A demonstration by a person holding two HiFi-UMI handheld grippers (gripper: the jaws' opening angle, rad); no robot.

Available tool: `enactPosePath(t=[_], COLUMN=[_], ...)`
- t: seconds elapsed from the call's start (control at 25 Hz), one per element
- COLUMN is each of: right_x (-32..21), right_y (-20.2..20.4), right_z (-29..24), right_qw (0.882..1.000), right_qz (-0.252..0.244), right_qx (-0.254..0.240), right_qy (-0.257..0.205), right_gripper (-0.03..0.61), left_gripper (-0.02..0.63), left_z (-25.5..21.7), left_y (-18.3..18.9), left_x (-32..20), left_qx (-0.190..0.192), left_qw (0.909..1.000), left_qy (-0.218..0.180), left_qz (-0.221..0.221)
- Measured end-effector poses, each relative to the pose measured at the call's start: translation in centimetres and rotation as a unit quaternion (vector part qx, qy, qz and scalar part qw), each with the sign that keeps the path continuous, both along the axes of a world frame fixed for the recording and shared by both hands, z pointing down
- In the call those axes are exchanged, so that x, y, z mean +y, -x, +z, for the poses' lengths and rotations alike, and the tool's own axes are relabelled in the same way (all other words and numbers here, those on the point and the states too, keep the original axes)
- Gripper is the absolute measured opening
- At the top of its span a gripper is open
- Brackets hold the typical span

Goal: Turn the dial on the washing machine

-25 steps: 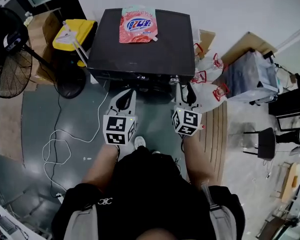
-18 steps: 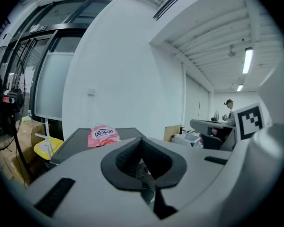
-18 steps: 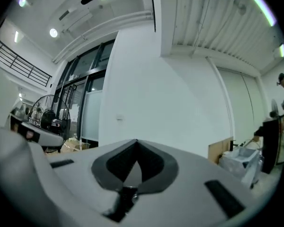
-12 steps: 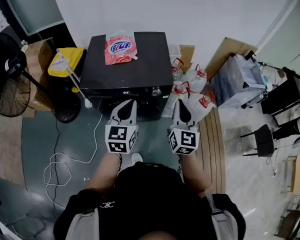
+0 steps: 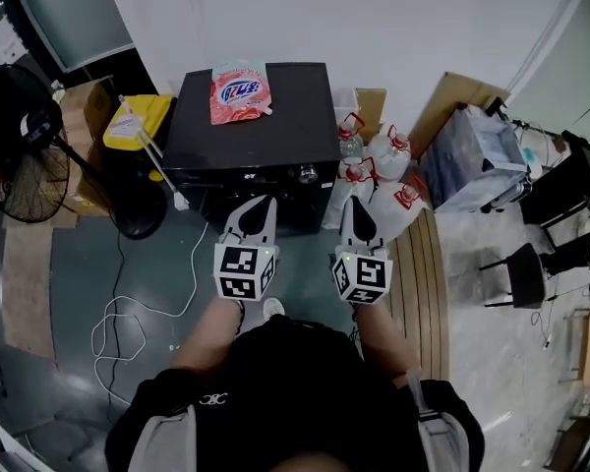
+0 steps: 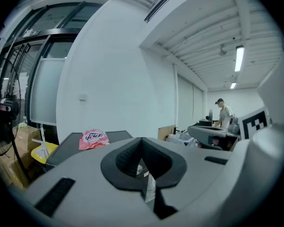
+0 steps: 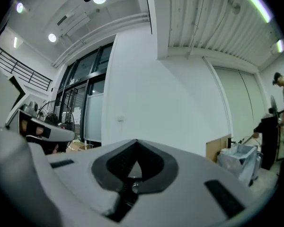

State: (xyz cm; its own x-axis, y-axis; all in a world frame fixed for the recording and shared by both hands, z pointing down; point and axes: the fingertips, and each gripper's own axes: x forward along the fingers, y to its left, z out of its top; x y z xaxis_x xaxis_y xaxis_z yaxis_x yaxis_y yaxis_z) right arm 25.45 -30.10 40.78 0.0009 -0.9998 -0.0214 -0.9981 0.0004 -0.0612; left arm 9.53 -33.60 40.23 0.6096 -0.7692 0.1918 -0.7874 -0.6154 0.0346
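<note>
The black washing machine stands against the white wall, with a pink detergent bag lying on its top. Its silver dial sits on the front panel, right of centre. Both grippers hover side by side in front of the machine, apart from it. My left gripper points at the panel left of the dial, its jaws shut and empty. My right gripper is below and right of the dial, also shut on nothing. The machine's top shows in the left gripper view.
A standing fan and a yellow container are left of the machine. Water jugs with red handles crowd its right side. A white cable loops on the floor. A chair stands far right. A person stands far off.
The right gripper has drawn back from the dial and its jaws have closed. The head view has pulled back, so the machine now sits farther away. The left gripper has barely moved.
</note>
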Motion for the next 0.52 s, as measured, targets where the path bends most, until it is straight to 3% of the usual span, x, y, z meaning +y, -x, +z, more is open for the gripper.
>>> enactPosePath(t=[0.52], right_x=[-1.3], right_y=[1.1], right_z=[0.3], right_qw=[1.000], right_qz=[-0.005], right_qx=[-0.007], right_qy=[0.005], right_gripper=[0.000], left_gripper=[-0.005], left_z=[-0.1], left_y=[1.2], left_x=[-0.9], left_qx=[-0.005], left_qw=[1.0000], left_qy=[0.001], left_qz=[-0.003])
